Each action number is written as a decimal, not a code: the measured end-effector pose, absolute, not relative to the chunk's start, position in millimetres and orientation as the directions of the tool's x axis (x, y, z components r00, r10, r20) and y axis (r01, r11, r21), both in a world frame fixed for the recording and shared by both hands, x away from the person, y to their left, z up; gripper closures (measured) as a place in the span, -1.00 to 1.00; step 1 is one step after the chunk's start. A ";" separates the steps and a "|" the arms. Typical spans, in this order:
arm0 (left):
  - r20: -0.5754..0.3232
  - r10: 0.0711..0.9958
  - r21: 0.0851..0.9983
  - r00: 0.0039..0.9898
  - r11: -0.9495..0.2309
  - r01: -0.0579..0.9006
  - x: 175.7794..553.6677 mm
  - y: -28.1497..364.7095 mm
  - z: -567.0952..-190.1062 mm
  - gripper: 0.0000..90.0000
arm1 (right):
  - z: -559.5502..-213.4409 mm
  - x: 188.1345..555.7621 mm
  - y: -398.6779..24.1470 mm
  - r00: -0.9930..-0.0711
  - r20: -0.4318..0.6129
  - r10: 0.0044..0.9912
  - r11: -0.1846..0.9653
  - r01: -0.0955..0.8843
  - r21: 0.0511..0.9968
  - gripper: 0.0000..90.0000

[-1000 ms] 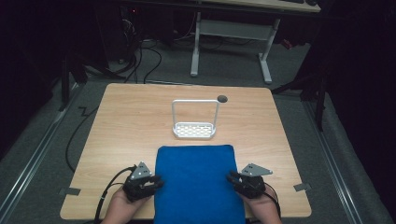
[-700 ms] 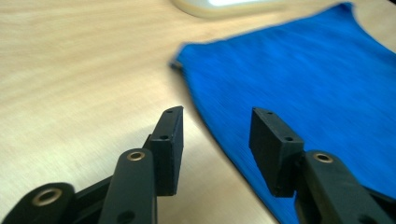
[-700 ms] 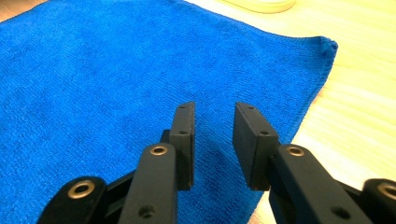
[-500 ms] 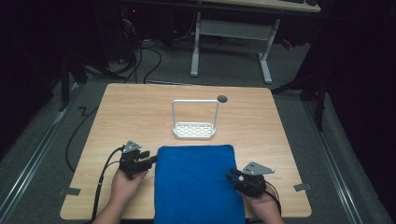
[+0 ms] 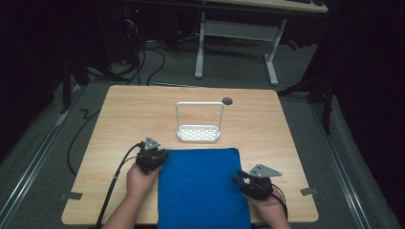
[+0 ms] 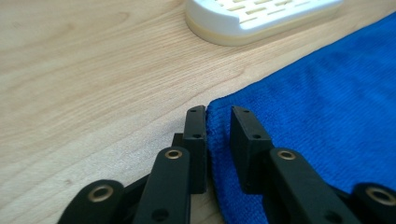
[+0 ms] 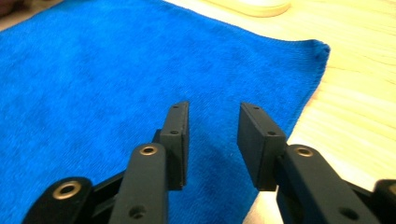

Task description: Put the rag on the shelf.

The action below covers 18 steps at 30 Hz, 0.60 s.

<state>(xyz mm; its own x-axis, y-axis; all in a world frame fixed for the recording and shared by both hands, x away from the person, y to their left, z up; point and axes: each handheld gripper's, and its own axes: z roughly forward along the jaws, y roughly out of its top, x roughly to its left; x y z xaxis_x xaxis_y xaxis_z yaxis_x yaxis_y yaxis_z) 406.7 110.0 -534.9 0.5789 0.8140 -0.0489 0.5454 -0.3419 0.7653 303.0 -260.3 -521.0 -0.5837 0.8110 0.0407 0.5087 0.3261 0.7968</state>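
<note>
Left gripper (image 5: 155, 156): at the far left corner of the blue towel (image 5: 203, 188), jaws narrowed and just been closing, the corner's edge between the pads (image 6: 196, 140); from the left gripper view, whether they press the cloth cannot be told
Right gripper (image 5: 250, 183): over the towel's right edge, toward the near end, jaws (image 7: 212, 140) apart and just been opening, nothing between them, cloth lying flat below
Blue towel: spread flat on the near half of the wooden table (image 5: 119, 119), between the two hands; long axis runs near to far, one short edge at the table's near edge, the other pointing toward the rack
Far corners: left one at the left gripper's jaws, right one (image 7: 320, 46) rounded and lying on bare wood
White rack (image 5: 199, 128): upright frame over a slotted base, just beyond the towel's far edge, near but apart from it; its base (image 6: 254, 18) shows ahead of the left gripper
Hands: left hand (image 5: 141, 179) on the table left of the towel, right hand (image 5: 267, 205) at the near right edge
Dark hole (image 5: 227, 100): in the tabletop, just past the rack's right post
</note>
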 end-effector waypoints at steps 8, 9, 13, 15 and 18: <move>-0.083 0.801 0.762 0.593 -0.333 0.556 408.5 112.3 -535.1 0.90 | -523.4 329.8 -261.1 -0.490 0.020 0.871 0.279 0.528 0.802 0.23; -0.099 0.800 0.761 0.591 -0.322 0.563 409.3 113.3 -535.2 0.90 | -522.8 335.1 -261.3 -0.475 0.016 0.880 0.273 0.532 0.802 0.23; -0.124 0.796 0.759 0.593 -0.309 0.573 410.7 115.2 -535.5 0.91 | -519.7 367.6 -261.6 -0.426 0.001 0.905 0.265 0.563 0.783 0.26; -0.137 0.795 0.757 0.591 -0.301 0.579 411.4 116.1 -535.6 0.91 | -519.9 380.1 -262.4 -0.407 0.006 0.914 0.255 0.583 0.772 0.32; -0.142 0.794 0.758 0.592 -0.297 0.581 411.9 116.8 -535.7 0.91 | -523.2 392.6 -260.7 -0.408 0.034 0.912 0.246 0.614 0.750 0.38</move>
<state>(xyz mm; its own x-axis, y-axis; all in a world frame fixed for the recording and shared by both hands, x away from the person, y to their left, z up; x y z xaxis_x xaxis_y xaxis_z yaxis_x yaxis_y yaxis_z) 411.9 116.8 -535.7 0.5916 0.7936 -0.1421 0.5811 -0.2975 0.7575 392.6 -260.7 -523.2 -0.4081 0.9123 0.0344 0.6136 0.2463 0.7502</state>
